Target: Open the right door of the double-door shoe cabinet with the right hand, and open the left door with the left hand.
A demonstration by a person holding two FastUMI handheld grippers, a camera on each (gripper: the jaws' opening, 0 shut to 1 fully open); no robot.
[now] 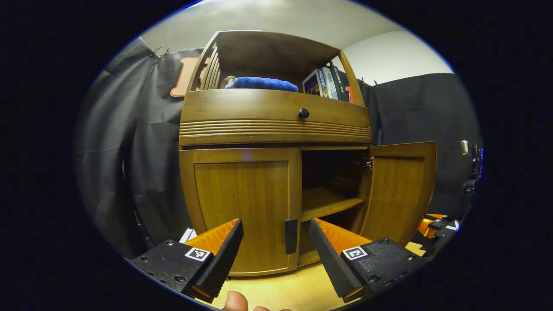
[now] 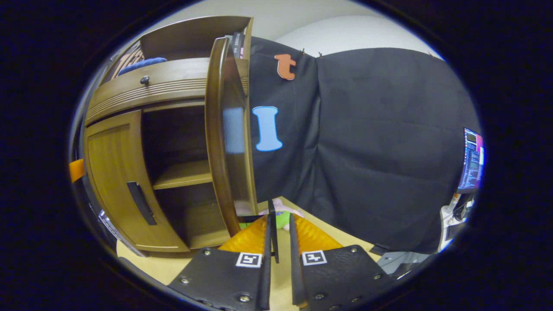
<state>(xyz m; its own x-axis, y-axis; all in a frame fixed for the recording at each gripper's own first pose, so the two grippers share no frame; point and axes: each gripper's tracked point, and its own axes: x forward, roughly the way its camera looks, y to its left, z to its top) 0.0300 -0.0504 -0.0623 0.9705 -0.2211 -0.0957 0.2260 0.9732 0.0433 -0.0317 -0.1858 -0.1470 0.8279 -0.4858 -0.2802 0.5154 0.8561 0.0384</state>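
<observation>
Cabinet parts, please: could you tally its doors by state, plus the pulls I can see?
Open doors: 1, the right door
Closed doors: 1, the left door
Door handles: 1
Drawer knobs: 1
Total: 4

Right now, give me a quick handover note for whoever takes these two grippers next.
Left gripper: open, aimed at the left door's handle, not touching it.
Right gripper: nearly closed, with a thin dark piece, likely the right door's handle, between its fingers; real grip unclear.
Right door: swung wide open, shelf inside visible.
Left door: shut.
Done: right door opened.
Left: close the left gripper on the handle and pull the left door open.
</observation>
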